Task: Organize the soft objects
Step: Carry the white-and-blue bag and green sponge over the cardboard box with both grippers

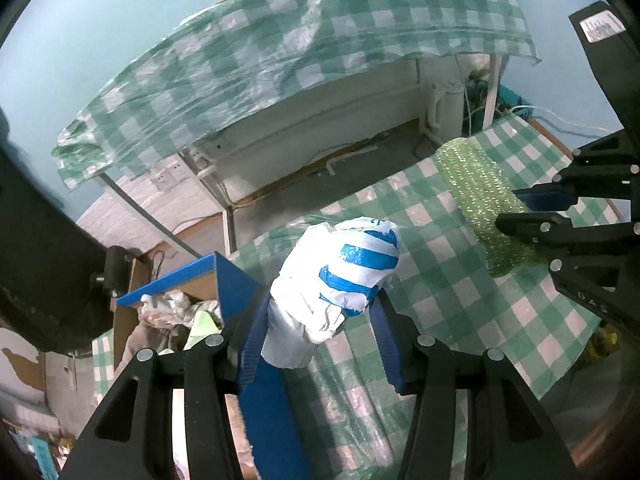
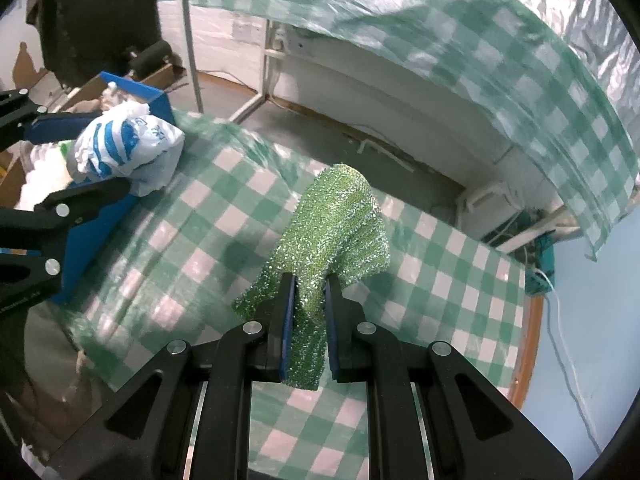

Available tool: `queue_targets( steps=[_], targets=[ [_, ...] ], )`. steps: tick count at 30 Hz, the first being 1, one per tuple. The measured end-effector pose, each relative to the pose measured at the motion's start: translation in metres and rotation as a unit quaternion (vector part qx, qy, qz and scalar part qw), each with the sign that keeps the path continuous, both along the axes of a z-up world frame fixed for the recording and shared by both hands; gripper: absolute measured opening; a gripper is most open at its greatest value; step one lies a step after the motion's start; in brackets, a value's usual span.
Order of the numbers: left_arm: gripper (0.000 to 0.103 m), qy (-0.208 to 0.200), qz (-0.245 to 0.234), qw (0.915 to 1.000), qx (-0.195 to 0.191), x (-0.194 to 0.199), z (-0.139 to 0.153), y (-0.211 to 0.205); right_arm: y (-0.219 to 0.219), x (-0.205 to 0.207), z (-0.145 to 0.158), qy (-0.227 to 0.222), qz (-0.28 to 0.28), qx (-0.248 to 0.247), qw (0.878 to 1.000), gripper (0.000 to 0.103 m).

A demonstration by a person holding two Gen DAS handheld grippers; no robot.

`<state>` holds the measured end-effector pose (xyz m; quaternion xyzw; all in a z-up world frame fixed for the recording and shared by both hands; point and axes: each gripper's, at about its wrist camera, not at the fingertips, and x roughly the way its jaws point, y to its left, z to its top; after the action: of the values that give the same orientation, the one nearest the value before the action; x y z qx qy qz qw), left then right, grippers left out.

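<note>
Between my left gripper's (image 1: 320,312) blue pads sits a crumpled white plastic bag with blue stripes (image 1: 340,276), bunched into a lump. I have the jaws partly open and pressed on its sides, holding it over the near left edge of the green-and-white checked tablecloth (image 1: 440,280). Just left of it stands a blue-edged cardboard box (image 1: 172,292) with crumpled bags inside. At far right I see my right gripper (image 1: 532,208) pinching a sparkly green mesh cloth (image 1: 476,184).

Through the right wrist camera, that green mesh cloth (image 2: 340,232) rises in a soft folded peak above the checked cloth (image 2: 440,300). My right gripper (image 2: 310,292) has its jaws nearly shut, clamping the cloth's lower fold. At left, the left gripper (image 2: 84,156) grips the striped bag (image 2: 128,152) beside the box (image 2: 136,92). A second checked cloth (image 2: 480,60) drapes across the far side.
</note>
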<state>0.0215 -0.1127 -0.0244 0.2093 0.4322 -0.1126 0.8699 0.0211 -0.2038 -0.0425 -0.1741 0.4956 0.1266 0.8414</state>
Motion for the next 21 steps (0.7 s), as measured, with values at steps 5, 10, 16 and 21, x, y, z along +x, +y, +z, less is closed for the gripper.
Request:
queue_targets(
  steps=[5,10,16,21],
  targets=[
    [0.051,-0.007,0.009,0.9999,-0.001,-0.004,0.005,0.016,0.017,-0.002,0.009,-0.006,0.016,0.004,1.0,0.012],
    [0.051,-0.011,0.024,0.9996,-0.007,-0.007,0.011,0.037,0.036,-0.002,0.014,-0.008,0.032,0.003,0.999,0.012],
    [0.051,-0.015,0.047,0.9987,-0.017,-0.009,0.016,0.065,0.058,-0.001,0.018,-0.009,0.046,0.006,0.999,0.012],
    [0.051,-0.014,0.068,0.9973,-0.025,-0.008,0.017,0.089,0.076,0.001,0.021,-0.009,0.057,0.009,0.998,0.012]
  ],
)
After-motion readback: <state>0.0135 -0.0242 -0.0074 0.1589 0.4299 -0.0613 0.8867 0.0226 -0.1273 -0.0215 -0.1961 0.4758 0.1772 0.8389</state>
